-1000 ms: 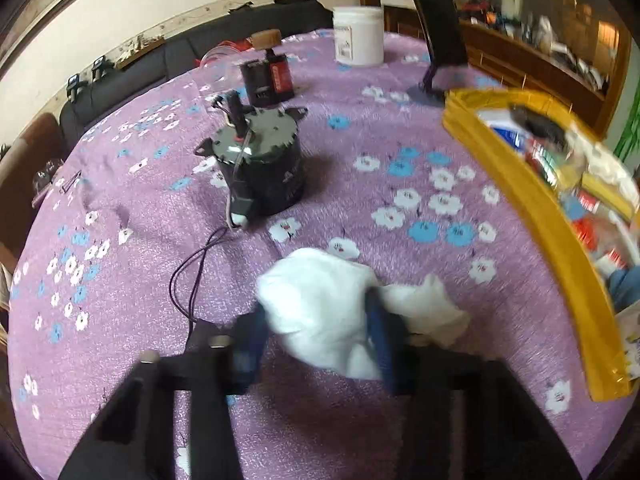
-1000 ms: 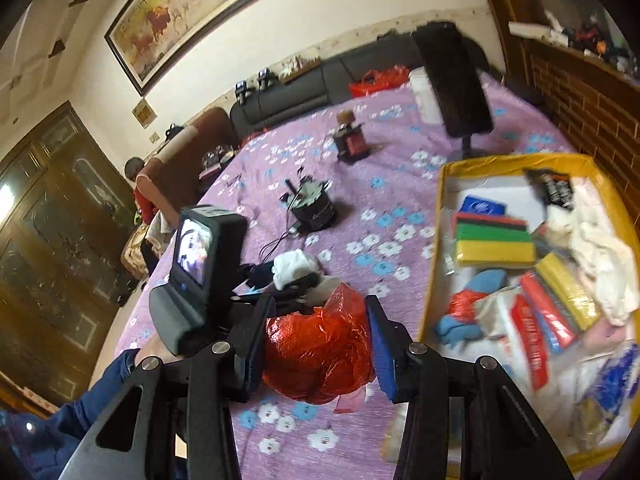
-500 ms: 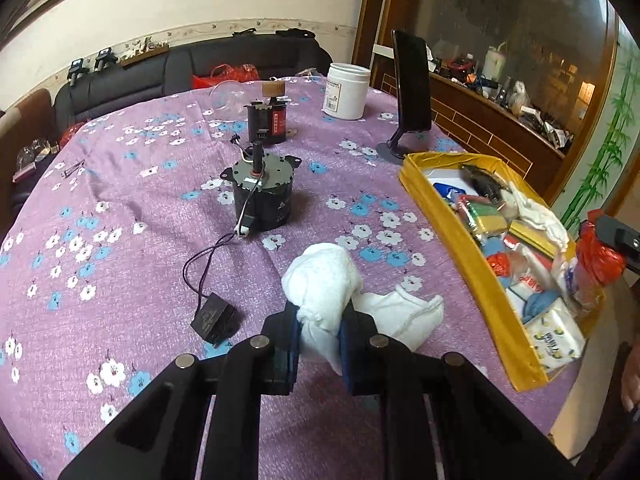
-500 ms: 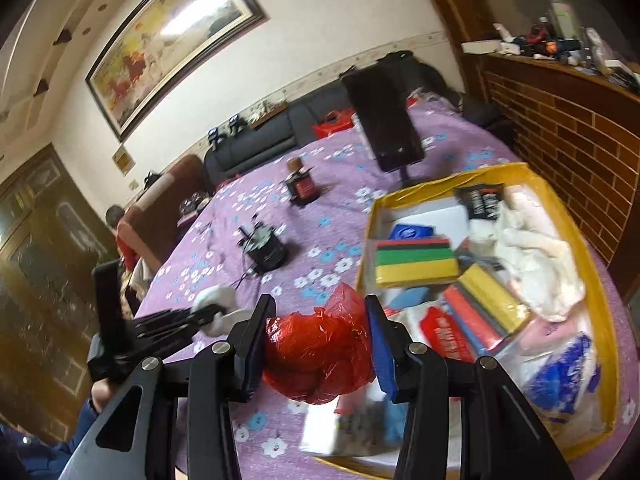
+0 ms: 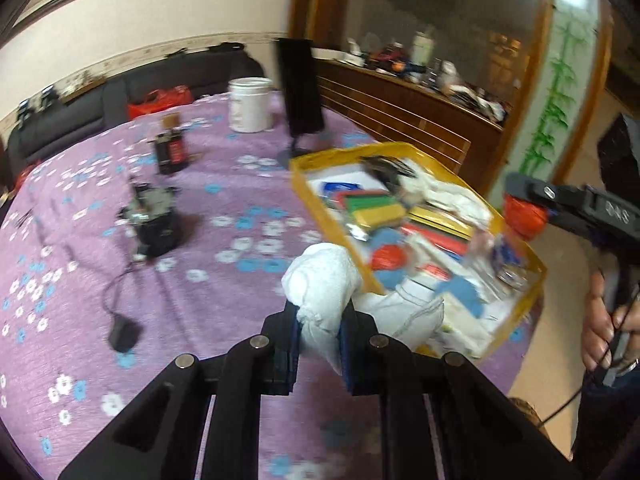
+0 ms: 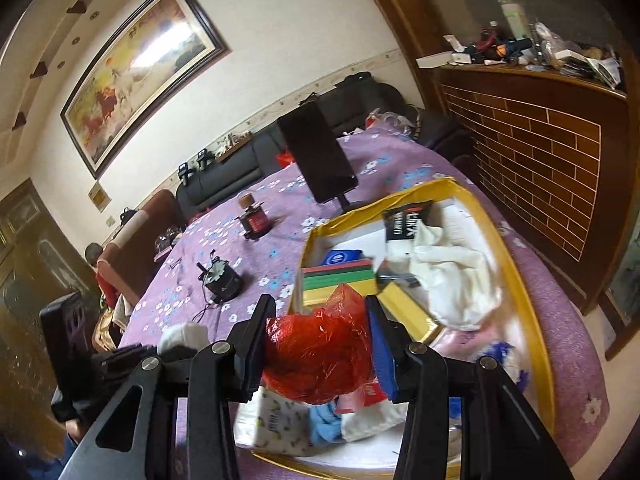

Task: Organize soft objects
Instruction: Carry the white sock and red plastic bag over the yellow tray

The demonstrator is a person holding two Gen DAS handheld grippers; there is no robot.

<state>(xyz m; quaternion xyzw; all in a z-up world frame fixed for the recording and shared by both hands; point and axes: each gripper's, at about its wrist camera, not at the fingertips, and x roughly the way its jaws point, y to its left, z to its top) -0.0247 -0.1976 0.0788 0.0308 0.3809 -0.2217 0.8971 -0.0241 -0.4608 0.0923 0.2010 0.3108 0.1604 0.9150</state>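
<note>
The left gripper (image 5: 318,344) pinches a crumpled white cloth (image 5: 324,288) just beside the near rim of the yellow rectangular tray (image 5: 520,312), which lies to its right. The right gripper (image 6: 318,346) clamps a crinkled red plastic bag (image 6: 320,356) directly over the tray's contents. Only the right view shows this overlap.

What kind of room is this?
Probably a living room at home: a black sofa stands along the wall, a big framed painting hangs above it, and a round table has a purple flowered cloth.
</note>
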